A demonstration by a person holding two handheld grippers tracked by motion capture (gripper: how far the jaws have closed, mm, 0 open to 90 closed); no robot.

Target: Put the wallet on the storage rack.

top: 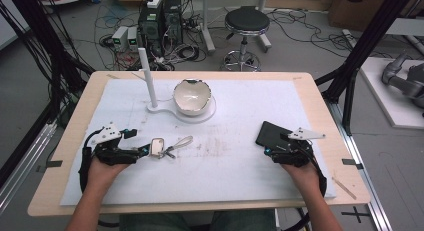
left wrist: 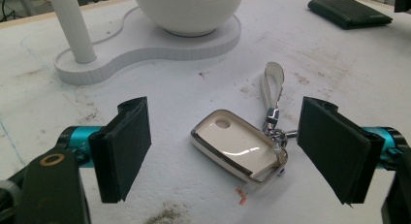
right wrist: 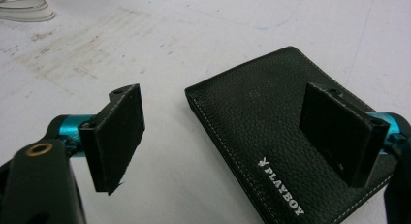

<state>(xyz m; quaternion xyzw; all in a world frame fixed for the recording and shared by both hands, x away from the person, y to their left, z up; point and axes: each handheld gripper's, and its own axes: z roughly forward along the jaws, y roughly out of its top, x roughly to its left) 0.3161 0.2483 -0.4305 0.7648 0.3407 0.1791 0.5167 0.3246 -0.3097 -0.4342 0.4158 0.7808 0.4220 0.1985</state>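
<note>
A white, chrome-edged key fob point(left wrist: 237, 149) lies flat on the white mat, with its pale strap loop point(left wrist: 272, 81) trailing away from me. My left gripper point(left wrist: 225, 107) stands open with one jaw on each side of the fob, and neither pad touches it. In the high view the left gripper point(top: 146, 150) sits just left of the key fob point(top: 158, 146). A black leather wallet point(right wrist: 261, 122) lies under my open right gripper point(right wrist: 228, 132), whose right jaw hovers over the wallet and whose left jaw is off its edge. The high view has the right gripper point(top: 276, 148) at the near end of the wallet point(top: 271, 132).
A white bowl point(top: 191, 97) sits on a white stand base point(top: 165, 111) with an upright post point(top: 148, 73) at the back of the mat. The wooden table edge point(top: 200, 207) runs along the front. A stool point(top: 246, 22) and computers stand beyond the table.
</note>
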